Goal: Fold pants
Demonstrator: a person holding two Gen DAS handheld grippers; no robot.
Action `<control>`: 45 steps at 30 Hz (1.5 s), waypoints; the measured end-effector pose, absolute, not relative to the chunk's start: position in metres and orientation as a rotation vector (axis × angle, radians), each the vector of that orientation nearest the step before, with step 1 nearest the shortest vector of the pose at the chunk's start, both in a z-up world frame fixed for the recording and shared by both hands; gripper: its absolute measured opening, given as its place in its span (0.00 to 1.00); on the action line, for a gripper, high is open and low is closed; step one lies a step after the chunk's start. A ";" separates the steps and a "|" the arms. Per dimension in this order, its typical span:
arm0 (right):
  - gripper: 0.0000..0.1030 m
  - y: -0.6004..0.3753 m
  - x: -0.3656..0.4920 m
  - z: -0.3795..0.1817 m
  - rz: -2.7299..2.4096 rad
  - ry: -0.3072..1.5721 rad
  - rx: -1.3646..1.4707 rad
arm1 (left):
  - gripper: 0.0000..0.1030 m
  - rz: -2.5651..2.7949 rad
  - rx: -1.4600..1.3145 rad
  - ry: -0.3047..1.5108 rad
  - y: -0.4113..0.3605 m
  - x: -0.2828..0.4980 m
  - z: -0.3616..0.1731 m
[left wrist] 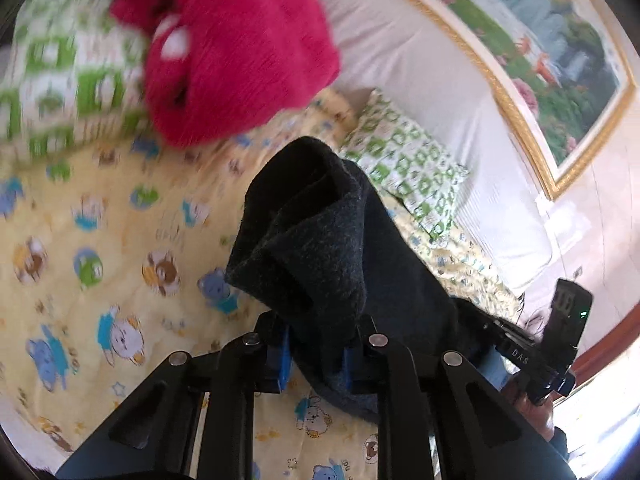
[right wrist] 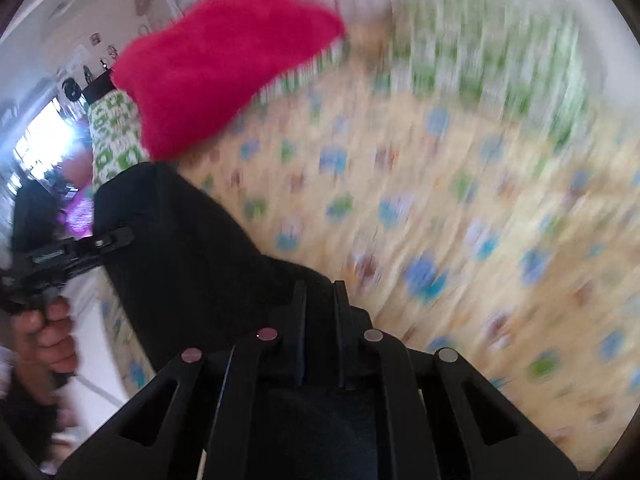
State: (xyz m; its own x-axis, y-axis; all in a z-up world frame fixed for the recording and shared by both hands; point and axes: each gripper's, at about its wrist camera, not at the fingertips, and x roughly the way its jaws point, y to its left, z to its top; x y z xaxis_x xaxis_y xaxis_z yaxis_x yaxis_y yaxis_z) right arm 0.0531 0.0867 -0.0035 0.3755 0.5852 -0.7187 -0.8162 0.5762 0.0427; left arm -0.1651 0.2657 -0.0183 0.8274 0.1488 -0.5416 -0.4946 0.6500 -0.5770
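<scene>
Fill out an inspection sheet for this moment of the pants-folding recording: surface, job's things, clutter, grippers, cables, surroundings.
Surface: bed with a yellow cartoon-bear sheet, blurred in the right wrist view.
Job's things: dark pants, bunched and lifted between both grippers.
Clutter: red fuzzy garment lying farther back; green-patterned pillow.
Grippers: left gripper shut on the pants; right gripper shut on the pants.
Cables: nothing seen.
Surroundings: gold-framed landscape painting above a white headboard; bright window seen from the right wrist.
</scene>
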 end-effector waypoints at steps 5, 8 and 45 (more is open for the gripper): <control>0.12 0.096 0.049 -0.024 0.873 0.717 -0.390 | 0.17 0.402 -0.800 0.558 0.275 -0.161 -0.043; 0.15 0.098 0.061 -0.048 0.880 0.834 -0.332 | 0.18 0.407 -0.844 0.593 0.282 -0.165 -0.060; 0.72 -0.167 -0.001 -0.009 0.543 0.764 0.154 | 0.52 0.072 -0.616 0.679 0.151 -0.065 0.003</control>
